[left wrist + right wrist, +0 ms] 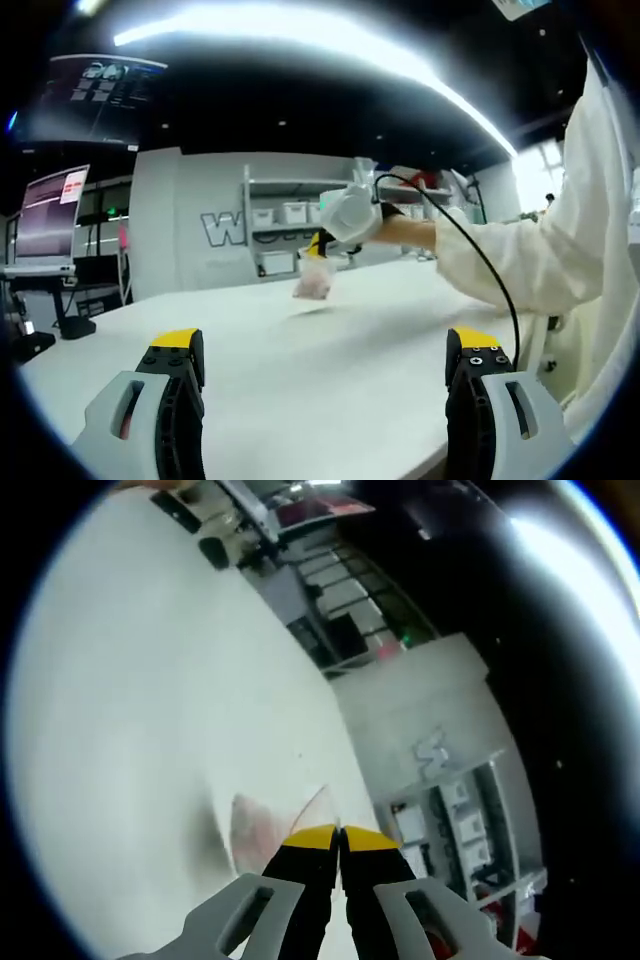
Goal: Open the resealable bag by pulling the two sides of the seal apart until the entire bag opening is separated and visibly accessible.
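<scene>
A small clear resealable bag [314, 280] with something pinkish inside hangs just above the white table [300, 380], toward its far side. My right gripper [319, 244] comes in from the right and is shut on the bag's top edge. In the right gripper view its yellow-tipped jaws [338, 834] are pressed together on the rim of the bag [262, 826], which trails off to the left over the table [130, 680]. My left gripper [325, 345] stands open near the table's front edge, its jaws wide apart with nothing between them, well short of the bag.
A person's white sleeve [540, 260] and a black cable [480, 262] reach across the right side. A monitor on a stand [48, 215] is at the left. Shelves with white bins [290, 214] stand behind the table.
</scene>
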Motion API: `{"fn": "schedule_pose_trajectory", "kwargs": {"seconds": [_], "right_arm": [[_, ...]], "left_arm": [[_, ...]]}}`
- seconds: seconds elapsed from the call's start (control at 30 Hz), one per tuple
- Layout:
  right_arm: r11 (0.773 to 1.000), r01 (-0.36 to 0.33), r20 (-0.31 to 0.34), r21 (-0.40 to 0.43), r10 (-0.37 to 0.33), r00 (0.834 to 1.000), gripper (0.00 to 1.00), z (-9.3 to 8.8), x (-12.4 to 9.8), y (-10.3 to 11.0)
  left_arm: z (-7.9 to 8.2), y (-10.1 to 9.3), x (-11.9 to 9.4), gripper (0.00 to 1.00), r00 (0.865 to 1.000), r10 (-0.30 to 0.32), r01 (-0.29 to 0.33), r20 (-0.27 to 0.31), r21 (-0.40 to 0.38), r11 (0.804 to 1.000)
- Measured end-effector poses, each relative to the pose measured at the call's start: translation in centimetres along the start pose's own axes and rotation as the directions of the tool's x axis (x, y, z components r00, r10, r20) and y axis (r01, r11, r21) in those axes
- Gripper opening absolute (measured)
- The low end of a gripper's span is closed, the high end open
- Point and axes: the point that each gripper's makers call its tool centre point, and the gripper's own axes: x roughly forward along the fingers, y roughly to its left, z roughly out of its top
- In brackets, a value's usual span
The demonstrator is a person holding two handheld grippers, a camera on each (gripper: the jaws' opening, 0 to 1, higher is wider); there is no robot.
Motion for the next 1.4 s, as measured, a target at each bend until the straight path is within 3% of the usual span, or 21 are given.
{"fn": "schedule_pose_trajectory", "kwargs": {"seconds": [0.7, 1.4], "right_arm": [[1.0, -0.007, -0.027, 0.019, 0.007, 1.0, 0.0, -0.8, 3.0, -0.6], [0.999, -0.015, -0.041, 0.028, 0.016, 0.999, 0.0, 0.1, 5.2, -1.4]], "left_arm": [[-0.5, -0.1, 0.6, 1.0, 1.0, -0.015, 0.015, -0.01, -0.011, 1.0], [-0.7, 0.4, 0.5, 1.0, 1.0, -0.009, 0.009, -0.016, -0.015, 1.0]]}}
